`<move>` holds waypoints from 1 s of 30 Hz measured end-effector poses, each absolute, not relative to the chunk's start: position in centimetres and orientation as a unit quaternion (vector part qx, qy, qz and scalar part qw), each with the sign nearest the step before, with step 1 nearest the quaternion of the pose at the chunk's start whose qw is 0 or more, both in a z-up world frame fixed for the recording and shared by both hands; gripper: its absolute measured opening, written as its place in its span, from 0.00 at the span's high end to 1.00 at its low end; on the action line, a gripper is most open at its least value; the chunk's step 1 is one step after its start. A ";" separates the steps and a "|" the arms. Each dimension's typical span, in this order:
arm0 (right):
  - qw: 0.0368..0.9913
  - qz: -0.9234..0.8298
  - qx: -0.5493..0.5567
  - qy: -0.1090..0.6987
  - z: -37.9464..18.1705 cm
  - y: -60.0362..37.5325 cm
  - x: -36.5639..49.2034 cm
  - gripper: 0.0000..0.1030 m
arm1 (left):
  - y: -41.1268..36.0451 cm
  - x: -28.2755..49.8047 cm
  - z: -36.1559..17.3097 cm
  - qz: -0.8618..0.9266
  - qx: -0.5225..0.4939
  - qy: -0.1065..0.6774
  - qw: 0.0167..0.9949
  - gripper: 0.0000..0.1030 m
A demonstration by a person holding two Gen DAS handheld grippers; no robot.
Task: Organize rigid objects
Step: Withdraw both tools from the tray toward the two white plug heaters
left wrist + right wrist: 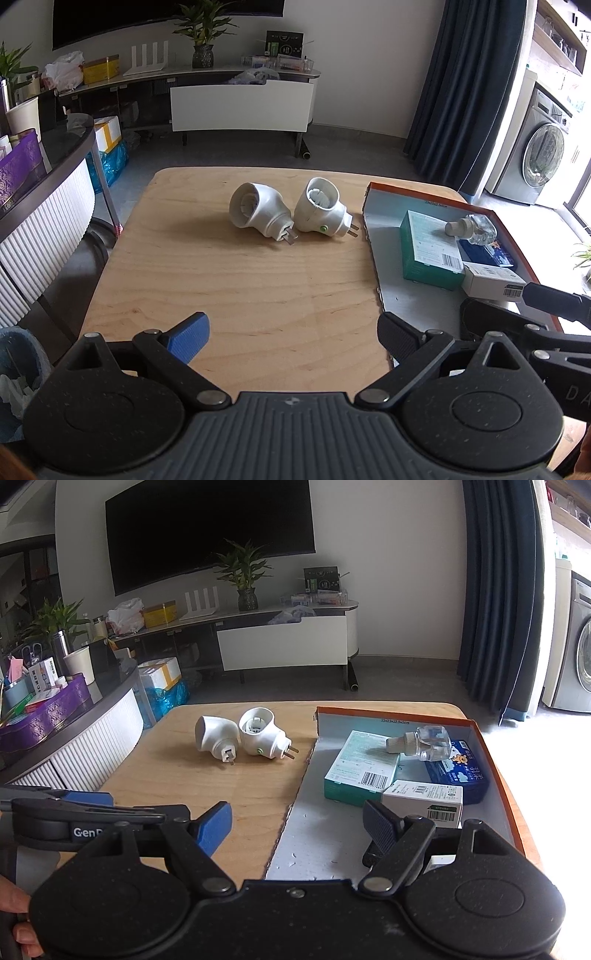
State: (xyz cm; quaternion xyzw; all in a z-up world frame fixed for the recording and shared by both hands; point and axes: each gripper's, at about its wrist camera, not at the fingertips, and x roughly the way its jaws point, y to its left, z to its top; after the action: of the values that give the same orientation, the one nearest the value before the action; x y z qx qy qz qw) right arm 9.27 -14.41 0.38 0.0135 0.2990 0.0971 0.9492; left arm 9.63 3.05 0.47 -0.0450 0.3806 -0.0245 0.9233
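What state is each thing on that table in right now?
Left plug-in: on its side, on the table.
Right plug-in: tilted, touching the left one.
Box: open, partly filled.
Bottle: lying on packets inside the box.
Both jaws: open, empty.

Table [229, 288]: pale wood, visible grain, smooth with a soft sheen. Two plug-in heaters [258, 212] [321, 210]: white plastic, smooth, slightly glossy; metal prongs. Tray [495, 768]: cardboard, orange outside, matt grey-white inside, raw torn edge. Boxes [360, 768] [424, 801]: printed card, faint sheen. Bottle [428, 744]: clear glossy plastic or glass, cannot tell which. Left claw [291, 334] and right claw [297, 827]: matt black speckled plastic, ribbed pads, bright metal rivets.
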 end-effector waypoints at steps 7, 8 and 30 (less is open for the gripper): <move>0.948 0.103 0.010 0.302 0.9 -13.8 10.8 0.11 | 3.7 10.5 0.8 -0.019 -0.040 0.385 0.922 0.03; 0.948 0.103 0.010 0.302 1.0 -13.7 11.0 0.11 | 3.8 10.7 0.9 -0.018 -0.040 0.385 0.922 0.03; 0.941 0.121 0.002 0.316 0.9 -12.8 15.4 0.11 | 5.2 14.2 0.5 -0.004 -0.035 0.396 0.918 0.02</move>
State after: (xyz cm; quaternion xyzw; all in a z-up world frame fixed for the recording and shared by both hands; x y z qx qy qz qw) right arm 15.44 -12.79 0.87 0.0024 0.3162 0.1208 0.9410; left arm 14.18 5.20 0.54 -0.0349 0.3958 -0.0039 0.9177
